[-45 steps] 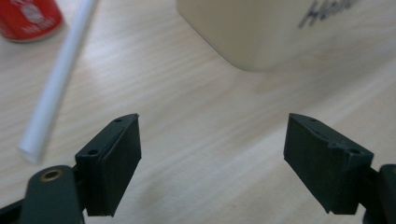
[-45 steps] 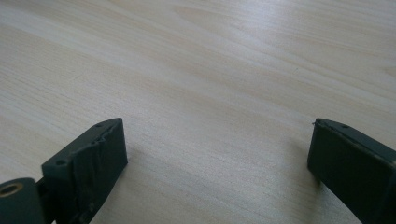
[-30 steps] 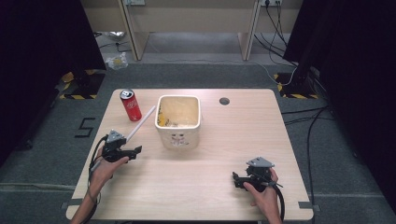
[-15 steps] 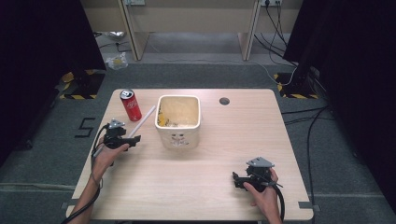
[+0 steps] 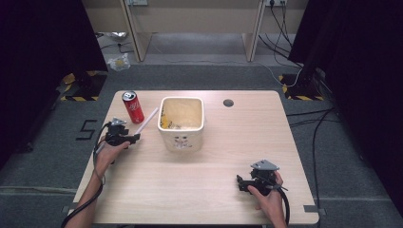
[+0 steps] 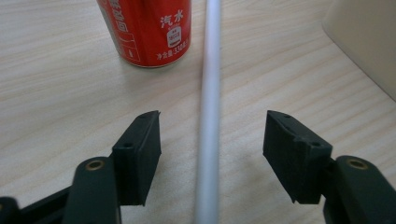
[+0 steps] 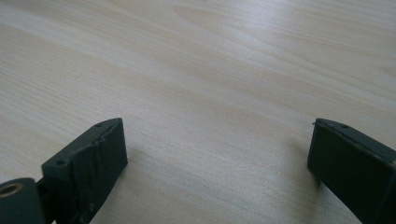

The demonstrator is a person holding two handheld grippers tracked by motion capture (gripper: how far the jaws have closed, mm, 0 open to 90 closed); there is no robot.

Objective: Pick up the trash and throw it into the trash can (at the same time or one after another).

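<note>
The left gripper (image 6: 212, 156) straddles the long white plastic straw (image 6: 208, 112) lying flat beside the red soda can (image 6: 147, 30); its jaws have just been closing, not yet touching, evidently to lift it. The right gripper (image 7: 217, 163) rests wide open.

Your forearms are bare, with no sleeves in sight. Each hand carries a black two-jaw tool: the left gripper (image 5: 134, 138) trails a black cable along your arm, and the right gripper (image 5: 239, 182) wears a grey three-cornered plate. The blocky jaws are ribbed inside, with small screw holes and brass-coloured pivots.
</note>
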